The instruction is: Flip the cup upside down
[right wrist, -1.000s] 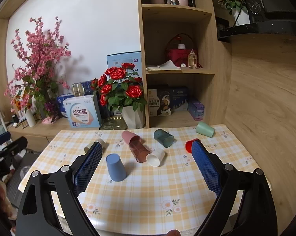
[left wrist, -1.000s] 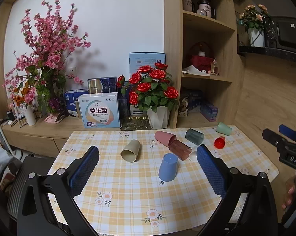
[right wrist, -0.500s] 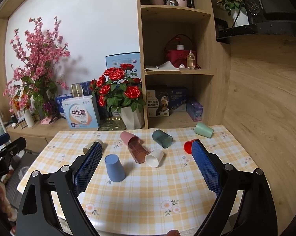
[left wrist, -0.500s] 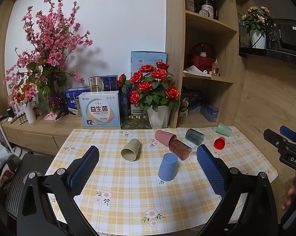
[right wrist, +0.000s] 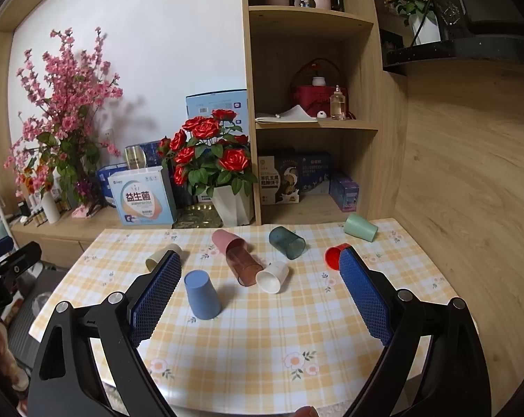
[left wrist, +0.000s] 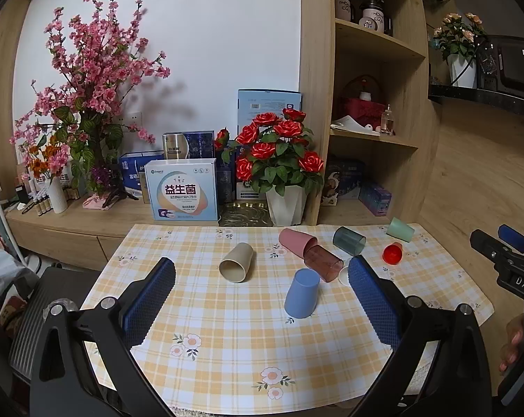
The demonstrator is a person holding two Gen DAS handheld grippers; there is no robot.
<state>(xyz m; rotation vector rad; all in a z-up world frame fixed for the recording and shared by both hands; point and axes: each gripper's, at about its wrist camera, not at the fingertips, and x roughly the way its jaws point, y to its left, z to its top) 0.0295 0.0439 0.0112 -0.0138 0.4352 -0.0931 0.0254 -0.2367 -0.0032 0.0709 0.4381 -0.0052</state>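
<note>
Several plastic cups are on a yellow checked tablecloth (left wrist: 234, 340). A blue cup (left wrist: 302, 293) (right wrist: 202, 294) stands upside down. On their sides lie a beige cup (left wrist: 236, 262) (right wrist: 159, 257), a pink cup (left wrist: 296, 241) (right wrist: 227, 239), a clear brown cup (left wrist: 322, 264) (right wrist: 242, 266), a white cup (right wrist: 273, 277), a dark teal cup (left wrist: 348, 240) (right wrist: 287, 242), a red cup (left wrist: 392, 253) (right wrist: 333, 256) and a green cup (left wrist: 400, 229) (right wrist: 360, 227). My left gripper (left wrist: 262, 295) and right gripper (right wrist: 258, 290) are both open and empty, held back above the table's near edge.
A white pot of red roses (left wrist: 284, 173) (right wrist: 220, 166), boxes (left wrist: 185, 194) and pink blossom branches (left wrist: 88, 104) stand on the wooden sideboard behind the table. A shelf unit (right wrist: 314, 104) rises at the back right. The right gripper shows at the left wrist view's right edge (left wrist: 505, 260).
Both grippers have drawn back and risen slightly, so the table looks a little farther. No cup has moved.
</note>
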